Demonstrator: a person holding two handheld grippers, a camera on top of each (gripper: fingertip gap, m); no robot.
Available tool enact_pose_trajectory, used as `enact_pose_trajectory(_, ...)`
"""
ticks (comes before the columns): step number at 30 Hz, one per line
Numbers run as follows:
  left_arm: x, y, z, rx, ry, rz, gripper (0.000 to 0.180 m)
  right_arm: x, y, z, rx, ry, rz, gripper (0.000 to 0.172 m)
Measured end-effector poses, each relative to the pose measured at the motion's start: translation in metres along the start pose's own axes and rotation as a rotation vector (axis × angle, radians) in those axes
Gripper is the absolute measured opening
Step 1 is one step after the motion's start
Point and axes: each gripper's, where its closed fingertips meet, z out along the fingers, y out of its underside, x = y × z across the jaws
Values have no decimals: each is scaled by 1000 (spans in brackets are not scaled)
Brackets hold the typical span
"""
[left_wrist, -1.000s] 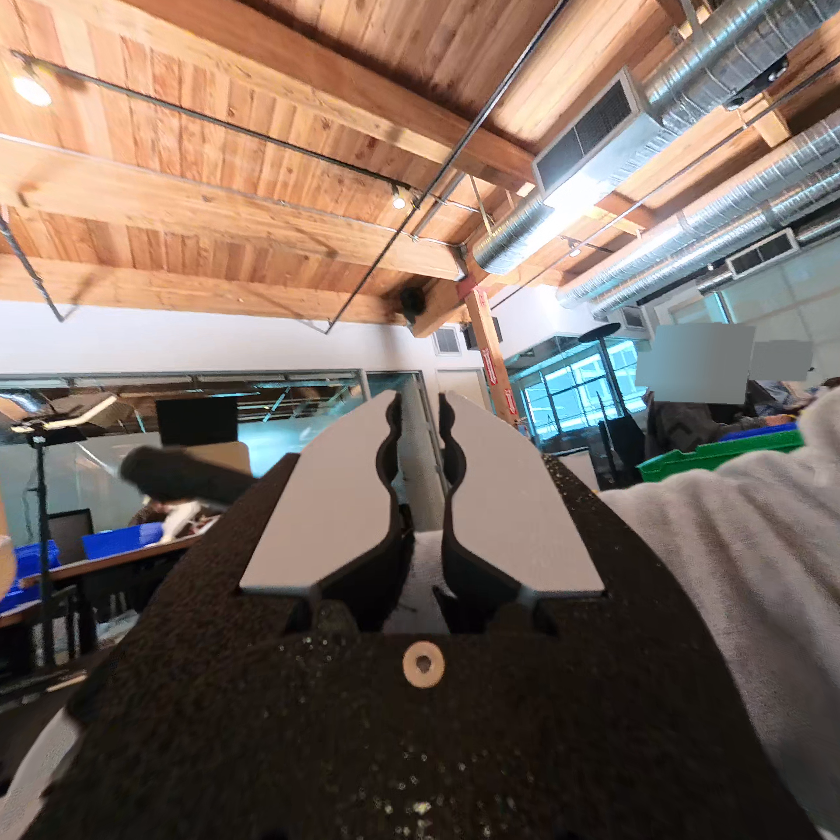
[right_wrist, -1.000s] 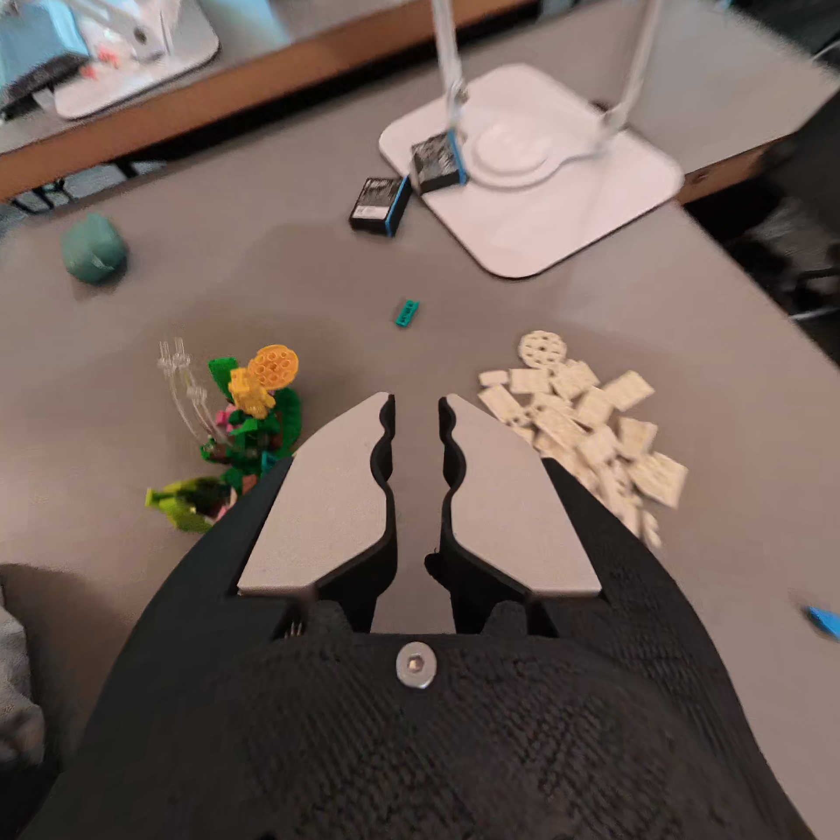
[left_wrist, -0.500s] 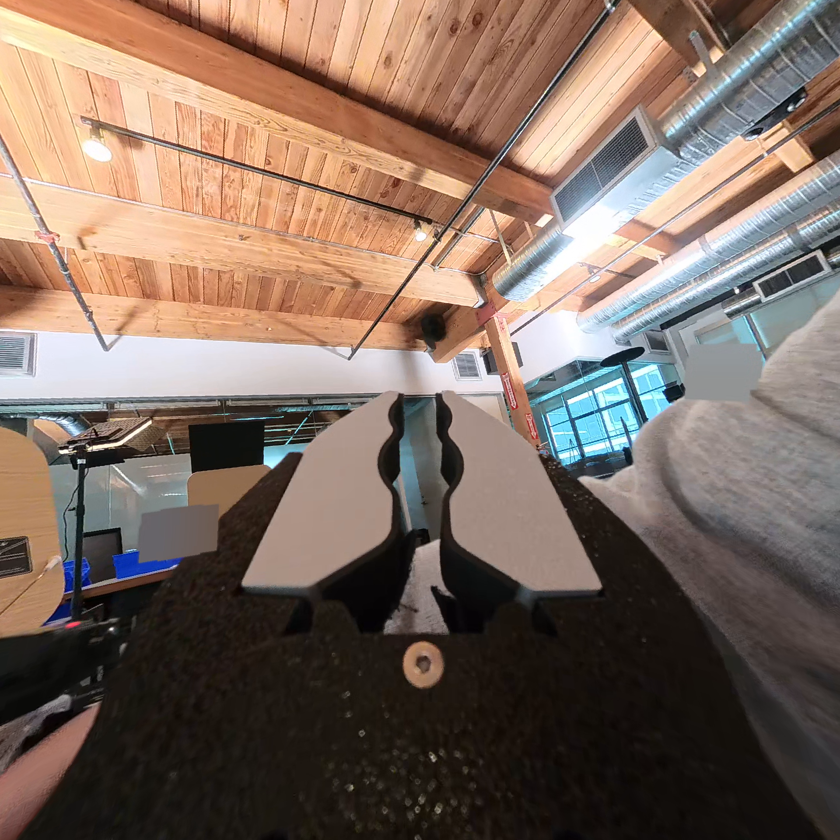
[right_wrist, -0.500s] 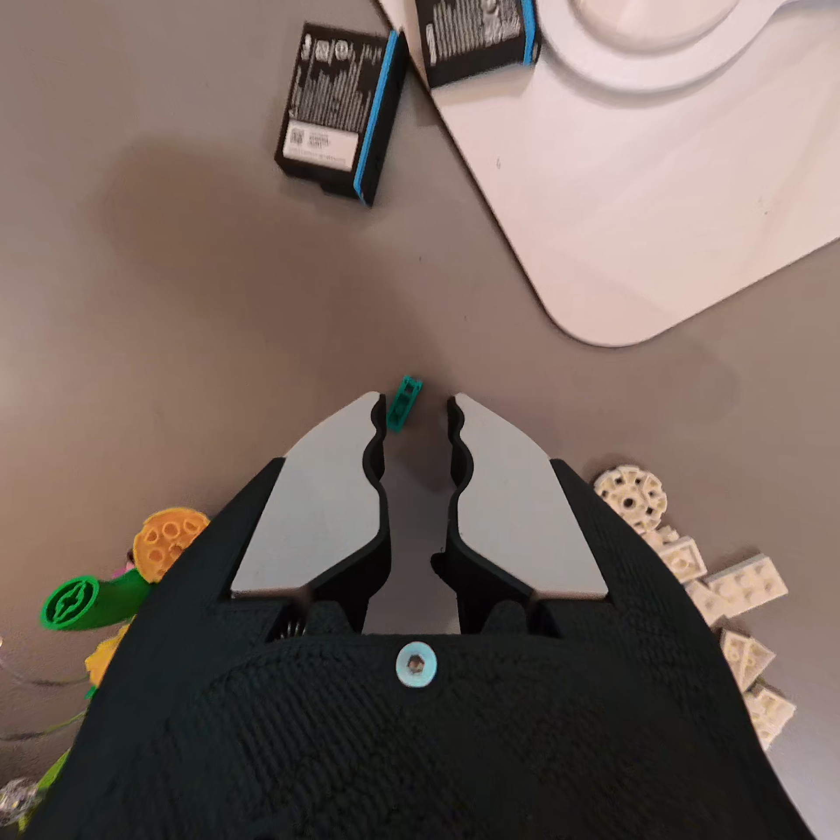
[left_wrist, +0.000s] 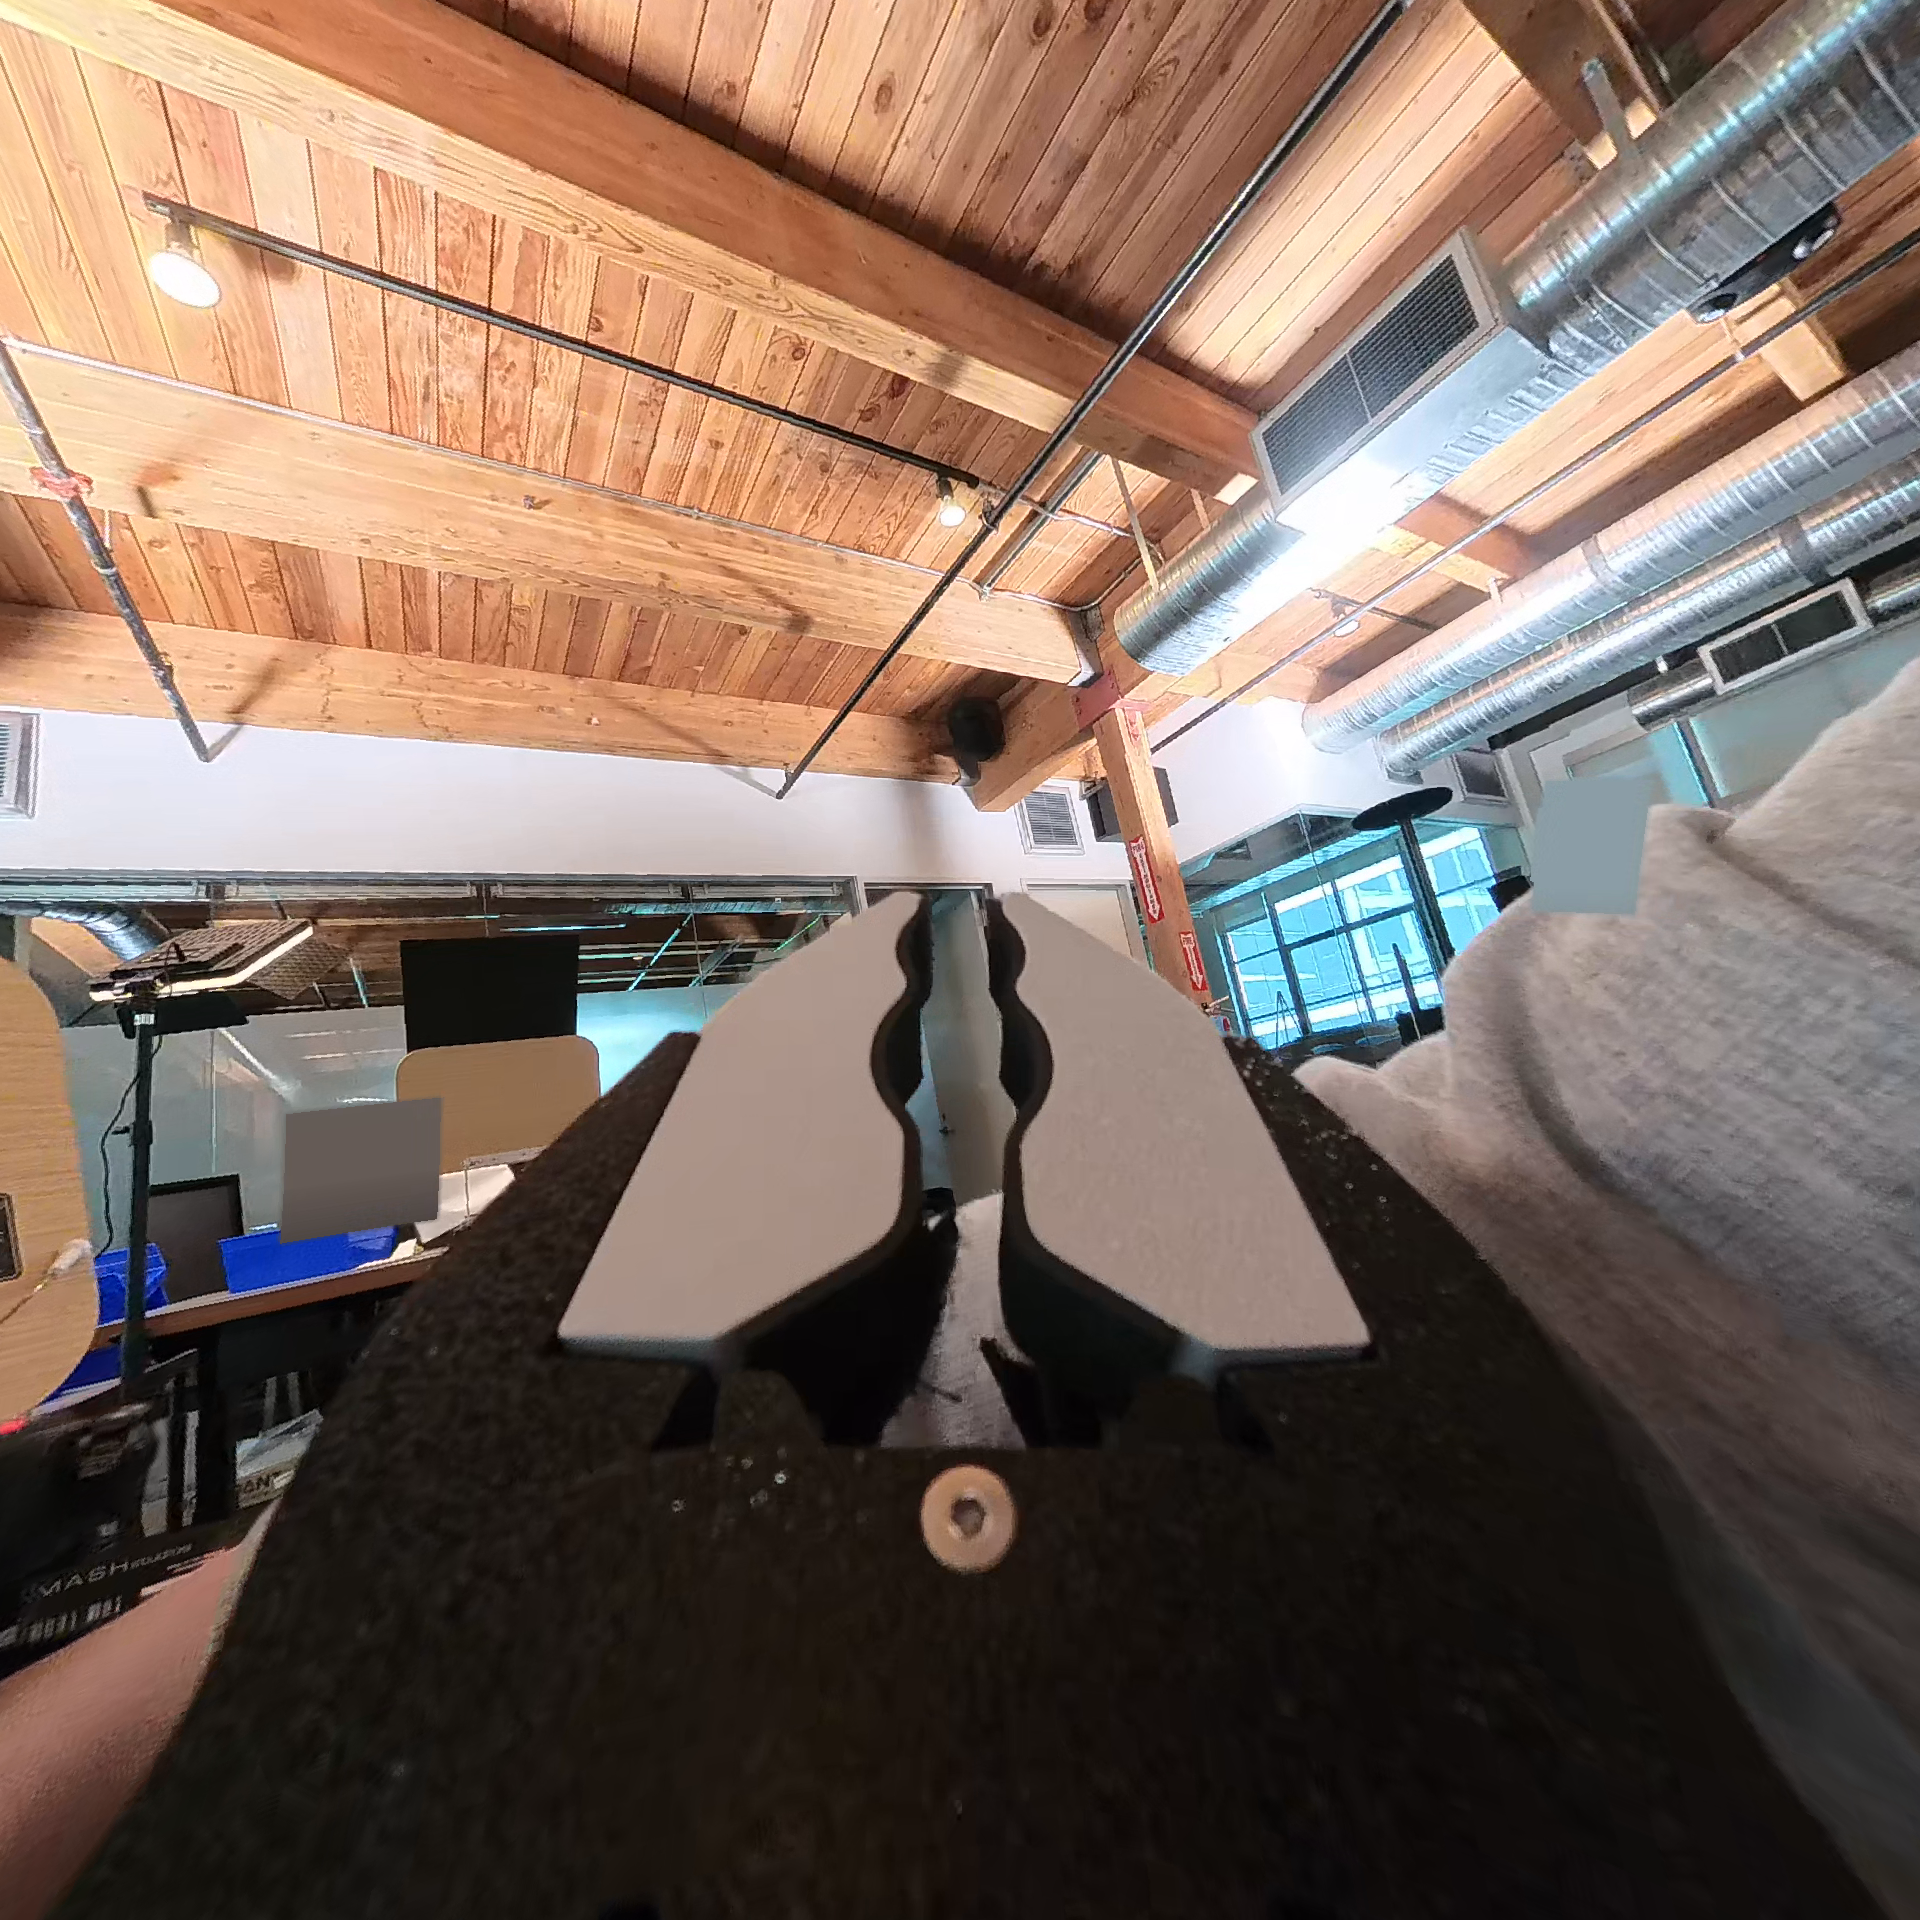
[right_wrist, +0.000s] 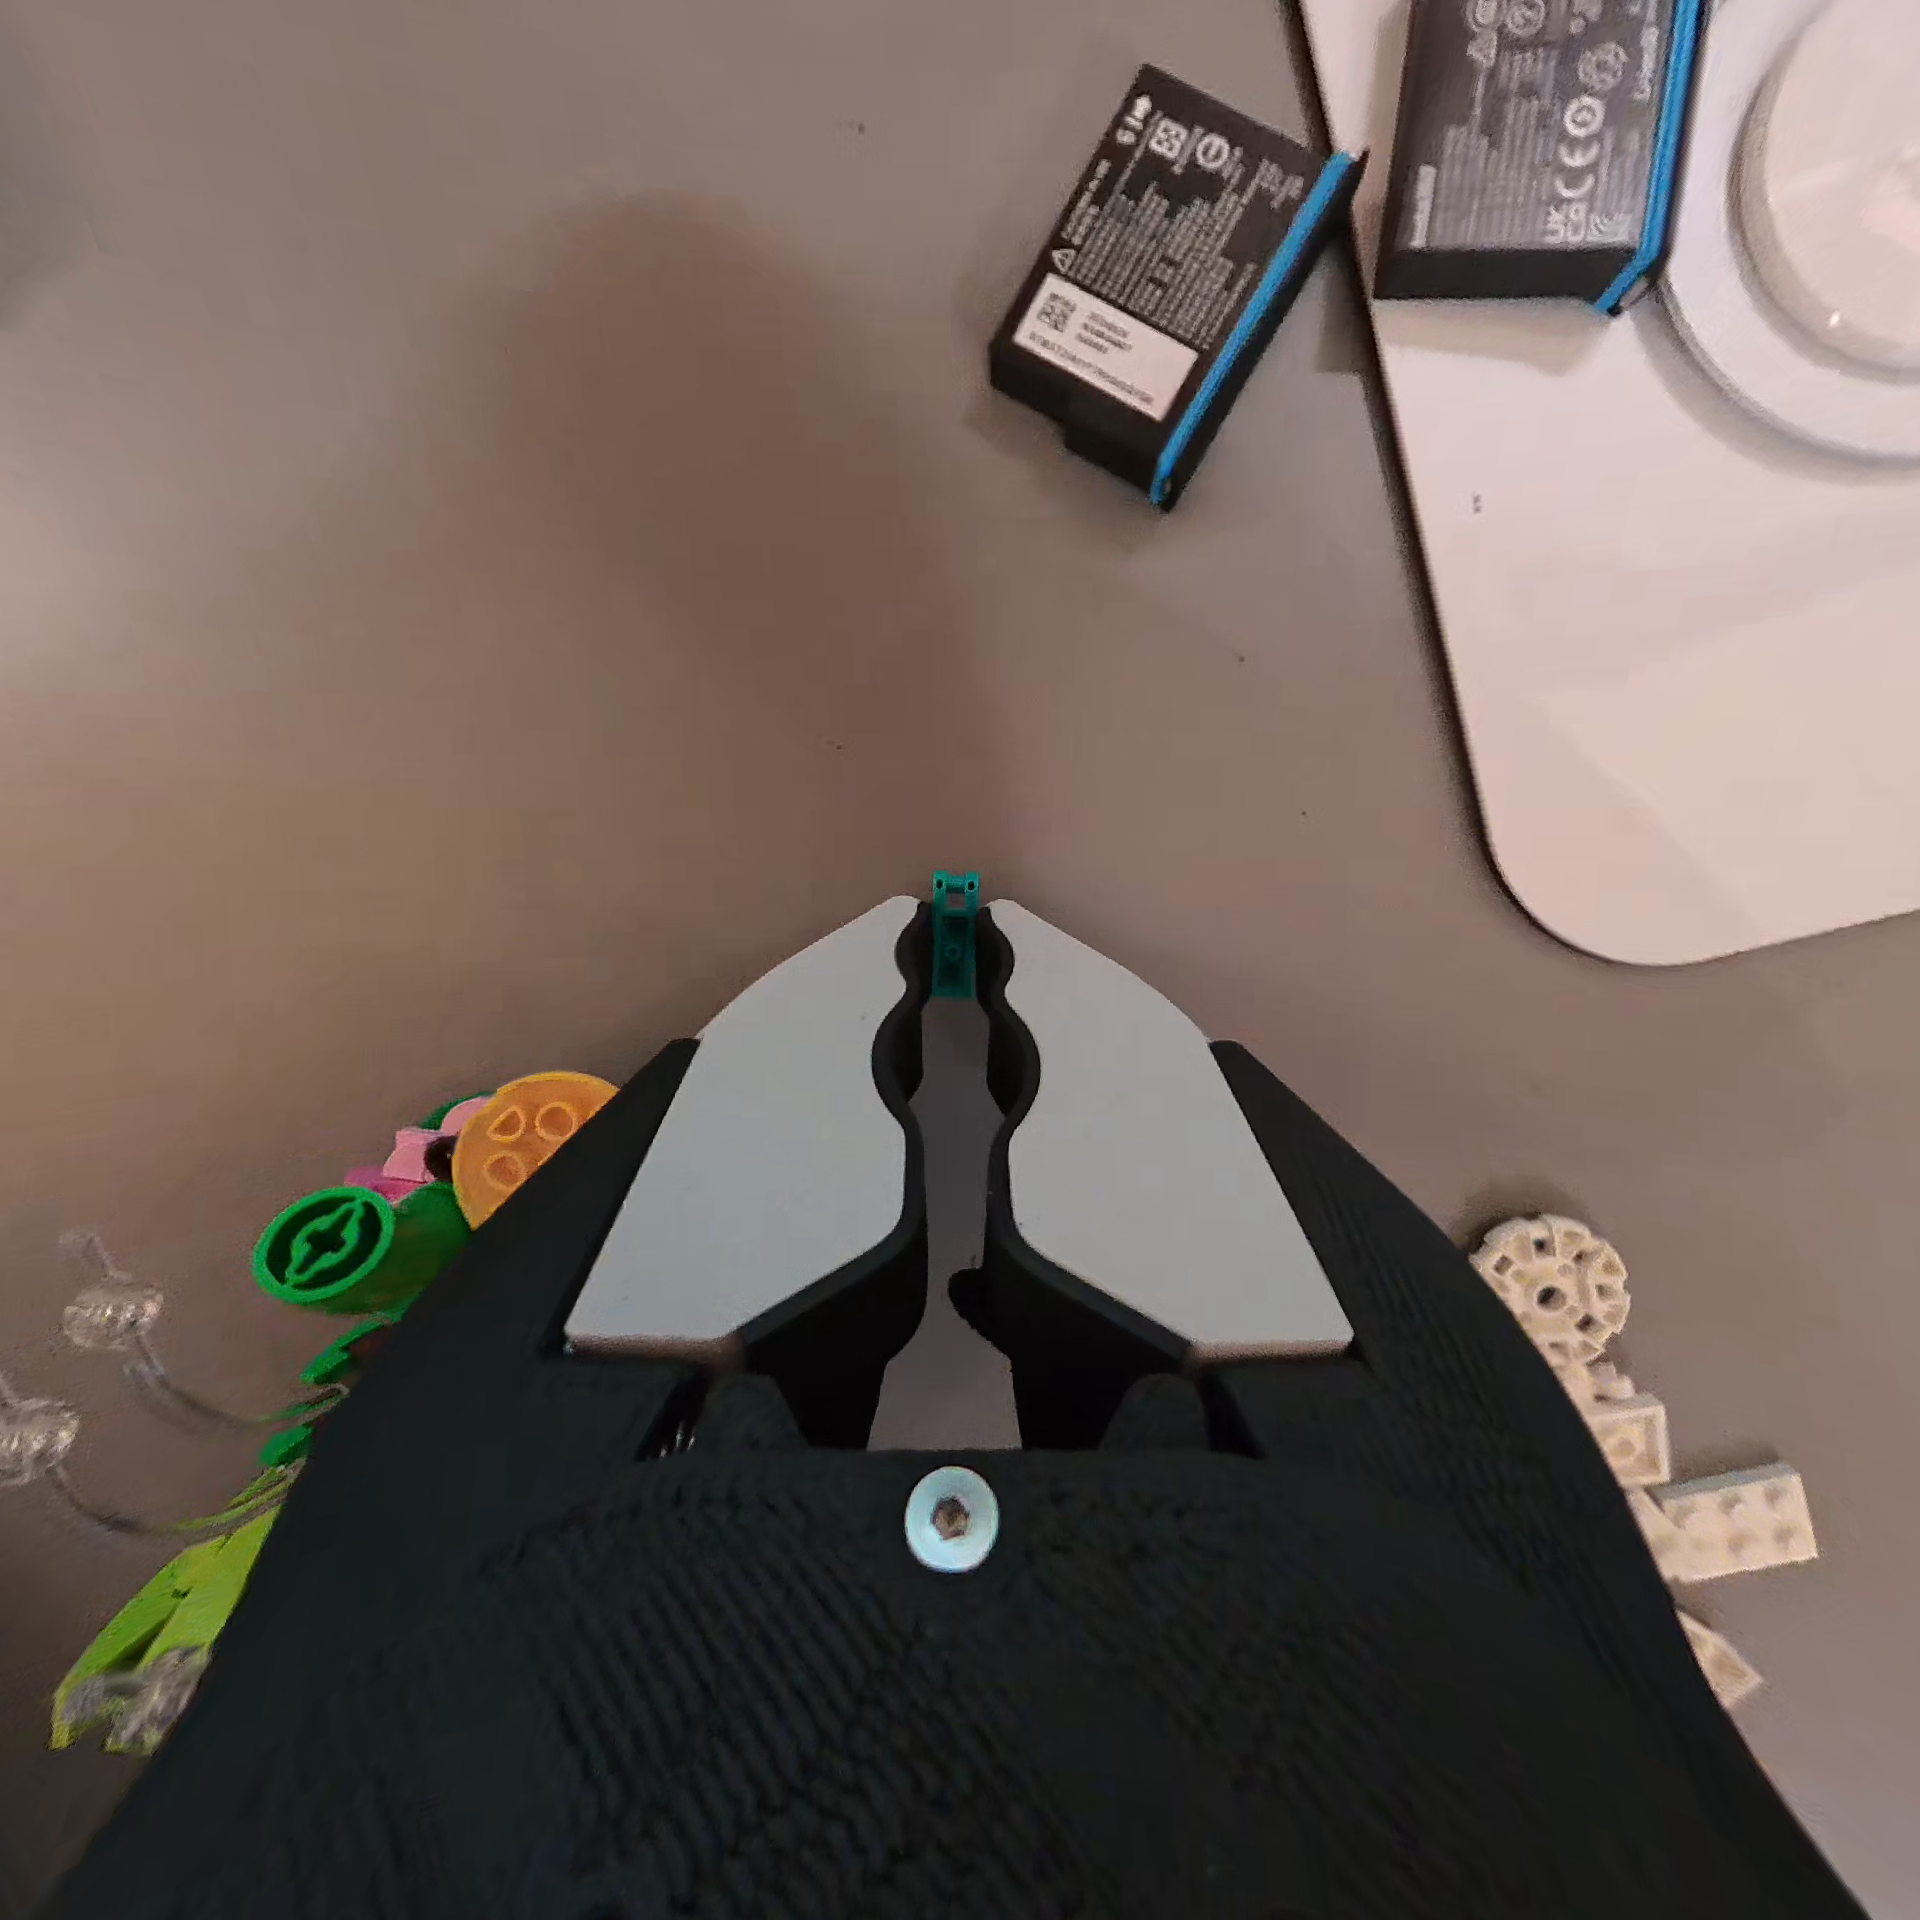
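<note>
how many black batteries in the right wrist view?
2: one battery on the grey table, the other on the white base, cut off at the top edge. More may be off-frame.

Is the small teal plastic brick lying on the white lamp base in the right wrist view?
No, the small teal plastic brick sits between the tips of the right claw over the grey table, apart from the white lamp base.

Frame centre: a small brick (right_wrist: 954, 951) is pinched between the right tongs (right_wrist: 954, 914), above the counter (right_wrist: 520, 623).
Lower left: a toy flower cluster (right_wrist: 416, 1195) is placed.
Lower right: a pile of plates (right_wrist: 1621, 1434) is spread.
Upper right: one battery (right_wrist: 1164, 281) is laid beside a flat base (right_wrist: 1662, 675); another battery (right_wrist: 1527, 145) is laid on it.
</note>
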Motion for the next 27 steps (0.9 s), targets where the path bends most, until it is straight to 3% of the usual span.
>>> enact_pose_trajectory(2,2,2,0,-7,7,4,9,-1,-1,1,8,6,-5,7)
enact_pose_trajectory(4,3,3,0,-11,12,-2,9,0,-5,-8,49,-4,2,21)
enact_pose_trajectory(7,6,2,0,-8,25,-6,9,-1,-9,-40,170,-65,3,23)
enact_pose_trajectory(10,11,1,0,-4,41,-8,9,-18,5,-79,253,-238,4,22)
enact_pose_trajectory(13,17,1,1,-4,61,-13,9,-41,45,-94,150,-373,6,22)
enact_pose_trajectory(16,23,6,-2,-29,83,31,9,-54,73,-89,59,-357,0,25)
enact_pose_trajectory(19,27,14,-13,-139,105,-34,11,-57,82,-90,71,-280,21,25)
enact_pose_trajectory(22,32,16,-41,-281,148,47,10,-64,87,-106,168,-285,34,24)
enact_pose_trajectory(24,15,16,-67,-363,84,130,6,-70,92,-115,235,-290,12,24)
enact_pose_trajectory(27,-27,23,-107,-537,-75,122,6,-81,100,-116,320,-271,-45,34)
